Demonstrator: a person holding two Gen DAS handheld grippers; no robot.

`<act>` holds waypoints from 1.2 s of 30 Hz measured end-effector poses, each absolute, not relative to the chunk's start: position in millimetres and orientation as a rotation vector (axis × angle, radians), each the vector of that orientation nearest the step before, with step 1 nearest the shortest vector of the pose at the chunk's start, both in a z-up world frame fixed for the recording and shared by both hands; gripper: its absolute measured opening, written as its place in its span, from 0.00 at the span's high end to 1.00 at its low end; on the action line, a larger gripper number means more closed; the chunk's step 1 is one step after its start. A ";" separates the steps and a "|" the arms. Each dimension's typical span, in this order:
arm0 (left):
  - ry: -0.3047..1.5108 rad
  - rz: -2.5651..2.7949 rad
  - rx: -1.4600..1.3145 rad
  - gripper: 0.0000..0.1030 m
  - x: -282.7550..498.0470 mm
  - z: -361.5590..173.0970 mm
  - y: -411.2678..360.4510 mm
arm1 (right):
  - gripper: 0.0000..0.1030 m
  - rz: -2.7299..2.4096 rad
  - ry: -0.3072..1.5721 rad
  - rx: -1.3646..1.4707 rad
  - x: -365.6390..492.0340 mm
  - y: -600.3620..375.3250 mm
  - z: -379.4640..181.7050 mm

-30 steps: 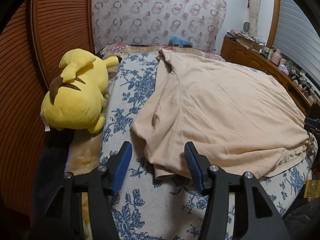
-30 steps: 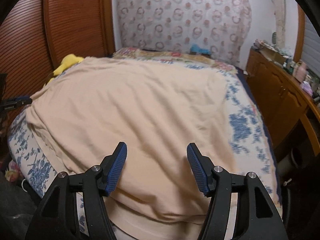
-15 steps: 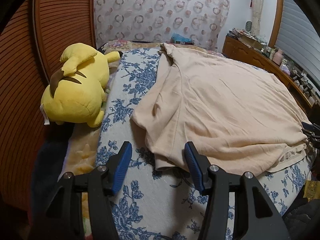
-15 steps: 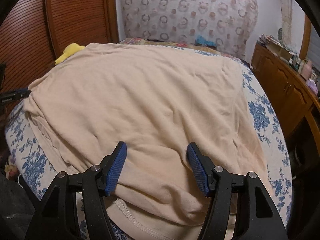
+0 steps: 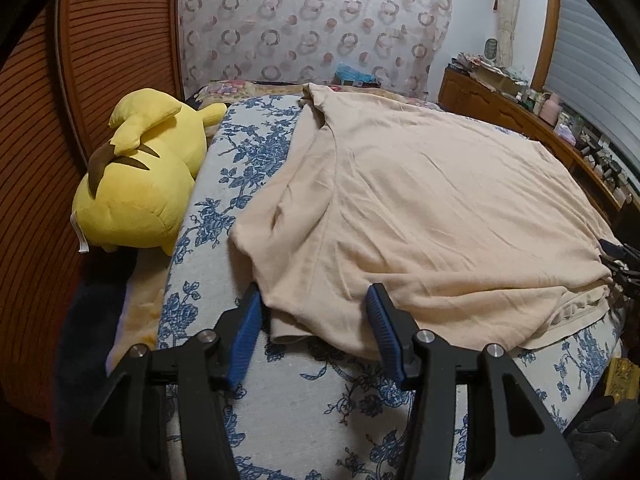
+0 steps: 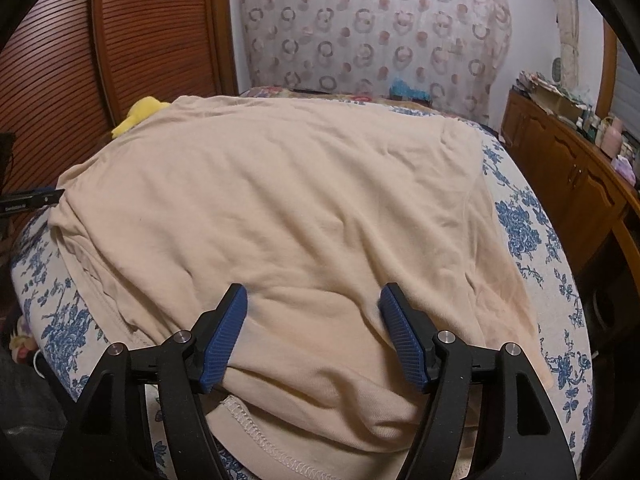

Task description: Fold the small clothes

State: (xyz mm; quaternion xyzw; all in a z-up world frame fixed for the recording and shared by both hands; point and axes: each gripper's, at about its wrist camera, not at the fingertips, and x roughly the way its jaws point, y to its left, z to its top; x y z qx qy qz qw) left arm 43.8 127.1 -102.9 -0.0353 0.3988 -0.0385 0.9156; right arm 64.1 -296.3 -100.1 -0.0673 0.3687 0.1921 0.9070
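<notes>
A beige T-shirt (image 5: 420,208) lies spread on a bed with a blue-flowered cover (image 5: 320,400). My left gripper (image 5: 314,320) is open, its blue pads straddling the near left corner of the shirt's hem. In the right wrist view the shirt (image 6: 300,200) fills the bed, and my right gripper (image 6: 312,320) is open, its pads low over the near hem with cloth between them. The right gripper's tip (image 5: 620,256) shows at the shirt's right edge in the left wrist view.
A yellow plush toy (image 5: 140,176) lies at the bed's left edge beside a wooden slatted wall (image 5: 48,160). A wooden dresser (image 6: 560,168) with clutter stands to the right. A patterned curtain (image 5: 312,28) hangs behind the bed.
Both grippers have moved forward and down toward the shirt's near hem. The cloth now lies between each pair of pads. Both stay open.
</notes>
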 end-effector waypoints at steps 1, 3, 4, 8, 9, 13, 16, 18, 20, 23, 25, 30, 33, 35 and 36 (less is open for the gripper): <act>0.821 -0.080 -0.072 0.52 43.9 -103.0 126.6 | 0.31 0.397 0.759 -0.138 63.6 -296.3 -100.5; 0.820 -0.080 -0.071 0.54 43.8 -102.6 126.6 | 0.31 0.398 0.756 -0.139 63.3 -297.9 -100.5; 0.818 -0.083 -0.071 0.56 43.9 -102.3 126.0 | 0.31 0.398 0.756 -0.138 63.3 -297.8 -100.5; 0.810 -0.117 -0.055 0.79 43.1 -102.2 122.4 | 0.31 0.397 0.756 -0.138 63.1 -297.9 -100.4; 0.811 -0.127 -0.055 0.88 42.7 -102.0 122.4 | 0.31 0.397 0.755 -0.139 63.2 -297.9 -100.4; 0.788 -0.162 -0.039 0.95 40.9 -96.0 117.6 | 0.31 0.404 0.761 -0.146 63.6 -298.0 -100.1; 0.726 -0.202 -0.075 0.95 36.2 -79.0 114.5 | 0.31 0.412 0.772 -0.157 64.4 -298.6 -98.5; 0.682 -0.220 -0.078 0.96 34.4 -63.6 109.1 | 0.32 0.412 0.775 -0.159 64.5 -300.1 -97.1; 0.648 -0.243 -0.078 0.96 35.4 -49.4 102.4 | 0.32 0.409 0.774 -0.146 64.0 -304.0 -94.0; 0.606 -0.288 -0.066 0.96 40.6 -27.3 87.2 | 0.32 0.401 0.758 -0.131 60.0 -311.7 -86.0; 0.591 -0.320 -0.063 0.96 46.2 -19.1 79.0 | 0.32 0.395 0.747 -0.126 57.5 -318.2 -80.9; 0.572 -0.415 -0.043 0.96 63.8 -2.3 40.9 | 0.32 0.361 0.704 -0.102 48.9 -339.7 -64.1; 0.570 -0.501 -0.003 0.96 72.7 6.2 9.2 | 0.32 0.336 0.684 -0.082 44.3 -353.5 -56.5; 0.571 -0.545 0.038 0.96 80.9 12.3 -15.9 | 0.32 0.322 0.675 -0.069 39.8 -362.5 -53.7; 0.574 -0.564 0.047 0.96 84.3 14.9 -24.9 | 0.32 0.311 0.672 -0.066 36.8 -366.1 -52.2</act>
